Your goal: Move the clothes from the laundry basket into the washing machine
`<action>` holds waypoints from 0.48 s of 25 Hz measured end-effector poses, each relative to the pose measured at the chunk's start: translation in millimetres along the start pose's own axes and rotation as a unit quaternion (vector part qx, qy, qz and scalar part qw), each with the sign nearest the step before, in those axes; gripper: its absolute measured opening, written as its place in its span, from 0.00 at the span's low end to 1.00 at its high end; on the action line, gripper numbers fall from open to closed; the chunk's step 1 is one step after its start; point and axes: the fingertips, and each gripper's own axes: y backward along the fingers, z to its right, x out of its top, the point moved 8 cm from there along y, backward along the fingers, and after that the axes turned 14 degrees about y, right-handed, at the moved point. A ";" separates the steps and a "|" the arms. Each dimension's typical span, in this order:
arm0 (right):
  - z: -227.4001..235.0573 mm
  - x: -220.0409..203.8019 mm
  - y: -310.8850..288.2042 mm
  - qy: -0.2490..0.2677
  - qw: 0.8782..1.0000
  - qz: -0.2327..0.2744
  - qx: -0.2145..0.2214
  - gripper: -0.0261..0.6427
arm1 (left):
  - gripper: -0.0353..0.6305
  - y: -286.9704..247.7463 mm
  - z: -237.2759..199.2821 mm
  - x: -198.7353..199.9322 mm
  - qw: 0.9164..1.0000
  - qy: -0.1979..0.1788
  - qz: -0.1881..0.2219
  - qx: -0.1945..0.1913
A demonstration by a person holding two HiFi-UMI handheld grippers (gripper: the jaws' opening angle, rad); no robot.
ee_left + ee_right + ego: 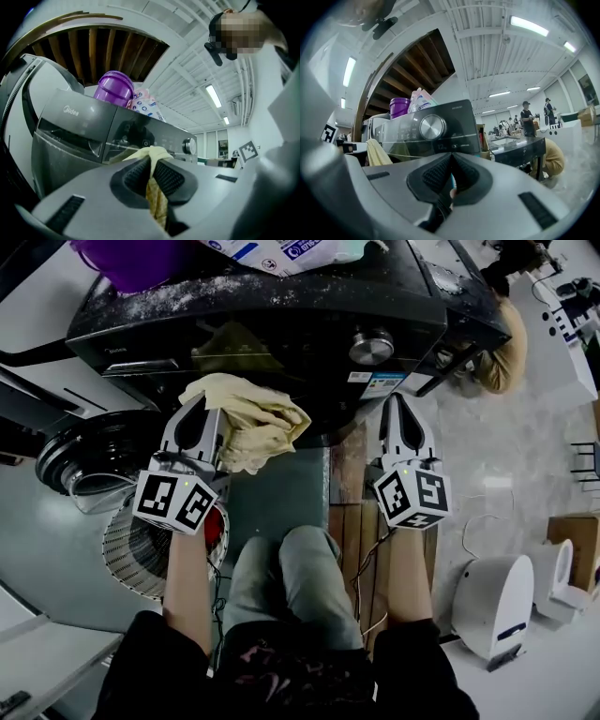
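My left gripper (pixel 208 405) is shut on a crumpled beige cloth (pixel 251 424) and holds it just in front of the black front-loading washing machine (pixel 281 320). In the left gripper view the cloth (pixel 157 152) is pinched between the ribbed pads and hangs below them, with the washer's control panel (pixel 117 133) right ahead. My right gripper (pixel 401 403) hovers beside it at the same height, jaws together and nothing seen in them; its view faces the washer's dial (pixel 431 126). The white laundry basket (pixel 131 545) sits low on the left, under my left wrist.
The washer's round door (pixel 89 460) hangs open at the left. A purple container (pixel 141 259) and a detergent bag (pixel 281 249) stand on the washer. A crouching person in beige (pixel 502 357) is at the right, a white appliance (pixel 497 601) at lower right.
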 end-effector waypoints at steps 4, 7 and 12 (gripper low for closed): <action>-5.3 -36.2 -2.9 0.007 1.000 0.009 0.003 0.05 | 0.09 -8.1 -19.8 -31.6 1.000 0.007 0.018 -0.008; -6.4 -61.1 -0.1 0.009 1.000 0.011 0.001 0.05 | 0.09 -14.8 -32.1 -51.5 0.999 0.010 0.034 -0.012; -2.1 -91.9 3.0 0.015 1.000 0.016 -0.004 0.05 | 0.09 -26.5 -55.7 -90.5 0.999 0.001 0.036 -0.010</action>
